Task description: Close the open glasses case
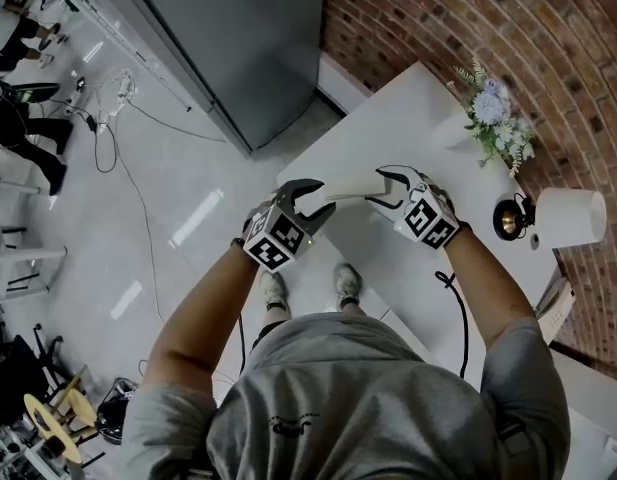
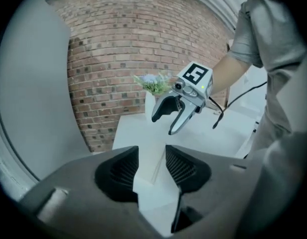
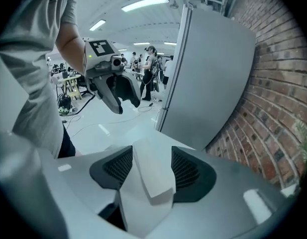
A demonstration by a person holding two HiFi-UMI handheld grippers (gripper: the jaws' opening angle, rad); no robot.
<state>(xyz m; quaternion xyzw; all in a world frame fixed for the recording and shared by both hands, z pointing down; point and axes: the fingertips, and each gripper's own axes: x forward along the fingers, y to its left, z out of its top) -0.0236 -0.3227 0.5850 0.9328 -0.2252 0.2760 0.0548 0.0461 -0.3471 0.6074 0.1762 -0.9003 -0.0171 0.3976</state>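
White tabletop [image 1: 408,118] set against a brick wall [image 1: 468,18] forms the work surface, and the glasses case [image 1: 348,190] is not resting on it: the pale, elongated case hangs in the air above the table's near corner, stretched between the two grippers. The left gripper [image 1: 313,206] is clamped on one end and the right gripper [image 1: 383,190] on the other. In the right gripper view a white flap of the case sits wedged between the ribbed pads, and in the left gripper view a thinner white edge fills the gap. Holding both ends probably lets each hand steer one half, so the lid can be folded onto the base. Whether it is already fully closed cannot be told from here. Farther back stand a small bunch of artificial flowers [image 1: 498,123] and a white cylinder [image 1: 568,216], well clear of the work, with a tall grey cabinet [image 1: 238,38] beyond the table's edge.
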